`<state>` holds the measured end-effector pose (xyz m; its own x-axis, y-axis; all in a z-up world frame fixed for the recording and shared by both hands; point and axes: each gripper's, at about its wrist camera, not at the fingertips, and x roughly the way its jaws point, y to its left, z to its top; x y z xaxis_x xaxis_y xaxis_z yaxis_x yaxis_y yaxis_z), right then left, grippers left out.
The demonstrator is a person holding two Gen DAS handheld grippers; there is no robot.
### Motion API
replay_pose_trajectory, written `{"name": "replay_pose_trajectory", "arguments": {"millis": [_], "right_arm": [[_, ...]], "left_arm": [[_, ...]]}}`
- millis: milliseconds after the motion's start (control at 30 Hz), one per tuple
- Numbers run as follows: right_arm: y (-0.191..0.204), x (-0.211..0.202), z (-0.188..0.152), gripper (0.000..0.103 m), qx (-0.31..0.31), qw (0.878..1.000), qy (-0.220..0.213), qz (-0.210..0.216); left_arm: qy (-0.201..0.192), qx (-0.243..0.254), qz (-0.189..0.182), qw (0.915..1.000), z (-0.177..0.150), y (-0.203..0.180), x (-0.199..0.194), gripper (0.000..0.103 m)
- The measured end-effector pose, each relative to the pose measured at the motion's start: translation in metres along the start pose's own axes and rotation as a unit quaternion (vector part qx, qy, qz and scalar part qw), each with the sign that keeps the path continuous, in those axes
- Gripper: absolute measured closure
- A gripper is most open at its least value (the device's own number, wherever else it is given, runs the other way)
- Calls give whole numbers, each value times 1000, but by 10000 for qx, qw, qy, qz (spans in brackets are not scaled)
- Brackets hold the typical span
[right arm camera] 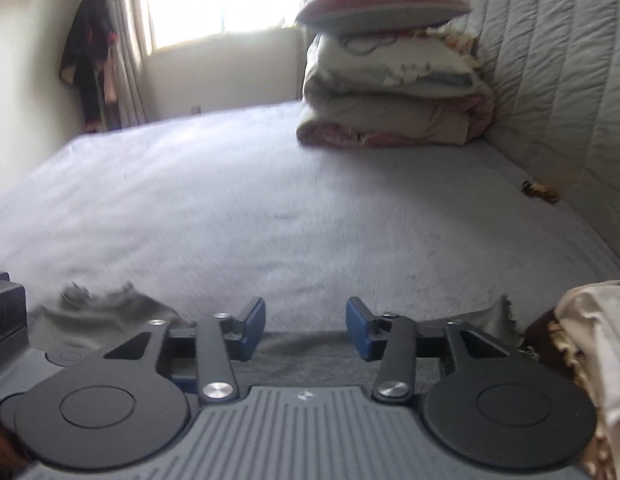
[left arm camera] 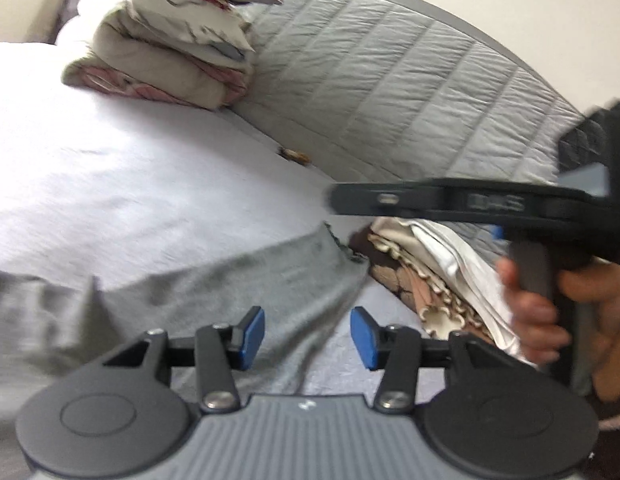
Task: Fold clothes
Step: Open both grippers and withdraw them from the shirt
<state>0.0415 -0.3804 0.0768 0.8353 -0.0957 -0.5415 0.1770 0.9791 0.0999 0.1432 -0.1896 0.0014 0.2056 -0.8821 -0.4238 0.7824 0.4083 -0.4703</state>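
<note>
Bedroom light from a window falls over a wide bed (right arm camera: 270, 200) with a pale sheet, a quilted grey headboard (left arm camera: 389, 80) along one side and a stack of folded bedding and pillows (right arm camera: 389, 92) at the far corner. On the near part of the sheet lies the grey garment (left arm camera: 238, 280), spread fairly flat with a frayed edge; it looks part-way folded at most, though the blur makes its layers hard to read. The left gripper (left arm camera: 308, 332) hangs above it with its blue pads parted and nothing between them. The right gripper (right arm camera: 306, 330) is likewise open and empty, the grey cloth lying below its fingers rather than pinched. In the left view a hand (left arm camera: 549, 312) holds the right tool's grip. Just beside the garment, against the headboard, sits a small pile of folded clothes (left arm camera: 429, 280), beige and white, which suggests some pieces are already done, while the grey one probably needs more folds and then stacking.
</note>
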Motion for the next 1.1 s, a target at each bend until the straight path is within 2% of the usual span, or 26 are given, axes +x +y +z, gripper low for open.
{"name": "replay_pose_trajectory", "arguments": {"millis": [67, 167, 267, 367, 500, 700, 800, 900, 1100], "right_arm": [[5, -16, 1, 51, 106, 9999, -77, 40], [17, -34, -4, 50, 205, 9995, -94, 208], [35, -49, -13, 49, 177, 9989, -44, 426], [56, -60, -25, 47, 76, 9980, -33, 631], [81, -64, -42, 46, 9, 9970, 29, 778], [120, -58, -79, 46, -258, 9933, 389, 1053], [146, -55, -102, 46, -589, 9876, 613, 1318], [173, -55, -126, 46, -950, 9793, 767, 1615], [229, -55, -181, 47, -2008, 9544, 990, 1976]], "left_arm": [[24, 148, 320, 9994, 9, -7, -26, 53], [-37, 335, 887, 9955, 20, -12, -74, 44], [-155, 183, 1348, 9906, 21, -13, -127, 43], [-269, 6, 1735, 9845, 15, -16, -173, 42], [-350, -52, 2267, 9733, -10, -23, -218, 37], [-17, -282, 2686, 9628, -68, -17, -248, 37], [-47, -579, 2787, 9586, -94, -6, -260, 37], [-125, -775, 2914, 9534, -116, 4, -273, 37], [-124, -649, 3238, 9438, -138, 9, -303, 37]]}}
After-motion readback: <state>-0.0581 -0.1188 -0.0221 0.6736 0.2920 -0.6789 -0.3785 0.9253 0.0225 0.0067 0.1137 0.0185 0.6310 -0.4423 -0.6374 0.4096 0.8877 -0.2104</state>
